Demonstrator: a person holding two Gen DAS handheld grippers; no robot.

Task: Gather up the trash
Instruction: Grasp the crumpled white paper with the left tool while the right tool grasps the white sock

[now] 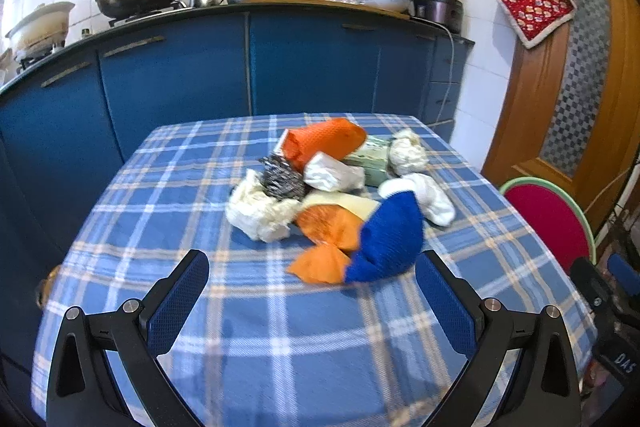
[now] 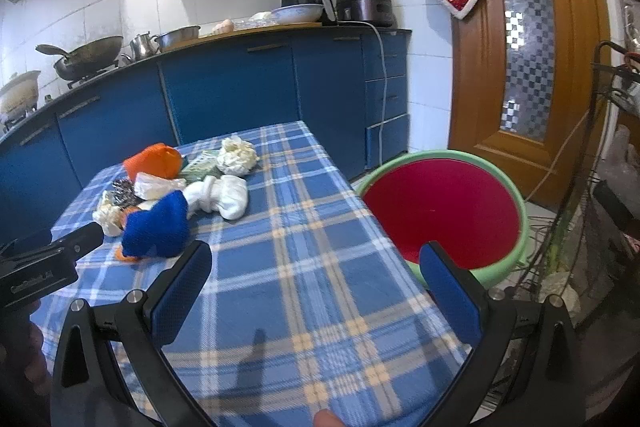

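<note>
Both the left claw point(image 1: 312, 267) and right claw point(image 2: 316, 263) gape empty, the trash pile point(image 1: 332, 187) blurred by motion.

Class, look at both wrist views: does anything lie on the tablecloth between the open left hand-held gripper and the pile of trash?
Nothing visible does. Only bare checked tablecloth lies between the left hand-held gripper and the pile; the blue cloth is the nearest piece, close to its right finger.

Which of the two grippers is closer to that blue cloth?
Left. The left gripper sits open just before the blue cloth; the right gripper hangs off to its right, nearer the table edge.
</note>
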